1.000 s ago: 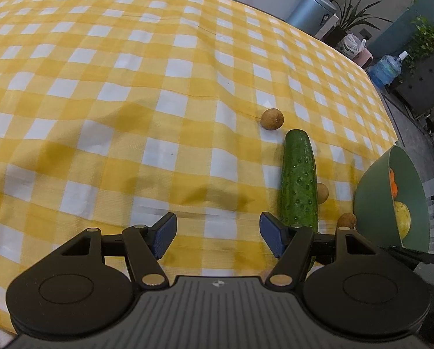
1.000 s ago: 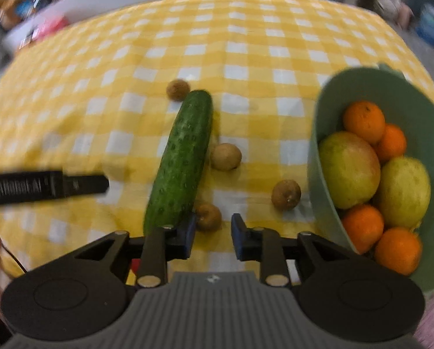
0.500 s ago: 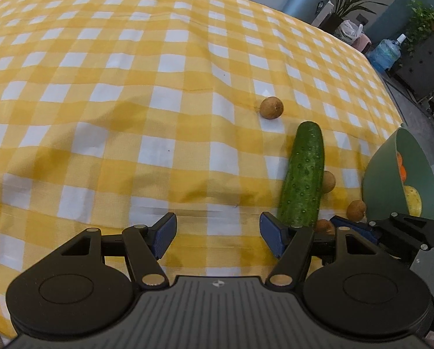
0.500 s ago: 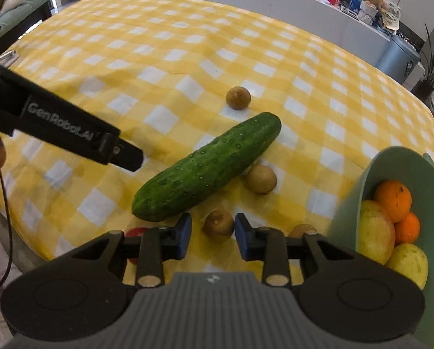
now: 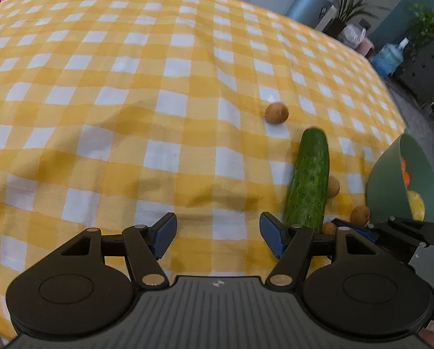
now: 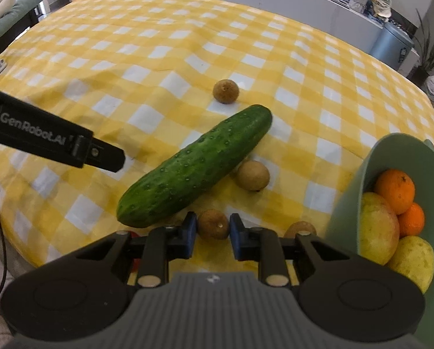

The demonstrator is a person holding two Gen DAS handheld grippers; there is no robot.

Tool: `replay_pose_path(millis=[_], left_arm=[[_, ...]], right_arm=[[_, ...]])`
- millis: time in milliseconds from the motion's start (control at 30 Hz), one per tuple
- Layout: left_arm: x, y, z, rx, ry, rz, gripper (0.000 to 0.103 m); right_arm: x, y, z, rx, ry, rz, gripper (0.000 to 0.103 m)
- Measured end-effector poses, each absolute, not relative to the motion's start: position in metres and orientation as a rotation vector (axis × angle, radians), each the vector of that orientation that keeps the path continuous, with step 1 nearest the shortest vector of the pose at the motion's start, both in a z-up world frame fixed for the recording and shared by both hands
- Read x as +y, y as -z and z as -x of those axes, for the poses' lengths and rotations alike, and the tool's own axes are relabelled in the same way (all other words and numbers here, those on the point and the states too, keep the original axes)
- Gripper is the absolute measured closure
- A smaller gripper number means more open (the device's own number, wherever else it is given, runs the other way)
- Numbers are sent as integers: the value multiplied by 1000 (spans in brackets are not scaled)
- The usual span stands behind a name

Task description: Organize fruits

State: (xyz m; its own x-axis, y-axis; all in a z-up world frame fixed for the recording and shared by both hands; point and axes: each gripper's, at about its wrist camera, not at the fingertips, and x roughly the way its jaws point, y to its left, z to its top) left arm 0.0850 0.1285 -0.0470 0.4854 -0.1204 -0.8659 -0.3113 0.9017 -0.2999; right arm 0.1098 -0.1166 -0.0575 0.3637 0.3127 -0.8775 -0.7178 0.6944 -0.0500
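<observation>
Yellow-and-white checked cloth point(image 6: 164, 52) covers the whole table, rumpled into shallow folds. On it a dark green cucumber point(image 6: 195, 167) lies flat, its long axis running in the right wrist view from the near left end, close to the table's front edge, up and away to the right. Four small brown round fruits sit about it: one point(image 6: 225, 91) just beyond its far tip, one point(image 6: 252, 175) just beside its right flank, one point(image 6: 300, 228) near the foot of the green bowl point(image 6: 350, 192), and one point(image 6: 213, 224) by its near end.

That last fruit sits between the blue pads of the right gripper point(image 6: 211, 234); the jaws have just been closing and now stand narrow, the pads pressing on either side of it. The bowl stands at the right edge of the table, and holds oranges point(image 6: 394, 190) and yellow-green fruits point(image 6: 377, 226).

Over to the left, the left gripper point(image 5: 218, 234) hovers over bare cloth with its jaws wide and nothing between them, its right pad just beside the cucumber's near end. Its black finger point(image 6: 100, 152) reaches into the right wrist view, left of the cucumber and apart from it.

Beyond the far brown fruit, and to the left, the cloth is bare to the table's far edge. A grey bin point(image 6: 391, 43) and potted plants point(image 5: 348, 3) stand beyond that far edge.
</observation>
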Motion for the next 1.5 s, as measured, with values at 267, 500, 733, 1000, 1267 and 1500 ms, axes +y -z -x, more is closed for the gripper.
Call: replay_pose_path(millis=[267,500,733,1000,1267,1500], left_arm=[[141,50,-89,793,-27,466,27],[130,57,-109,744,20,385,41],[120,68,-125,719,170,272,42],[114,77,-141,712,212,250,42],[105,78,-151,690,199,199,44],[97,81,-164,680,171,158,48]], right_arm=[[-117,58,-111,993,-658,477,82],[-119,59,-110,992,-662,474,82],[-121,59,-111,995,-668,464,82],[-122,60,-111,999,-670,456,82],[-122,60,-110,1000,-669,457,82],[-122,60,-110,1002,-669,455,82]])
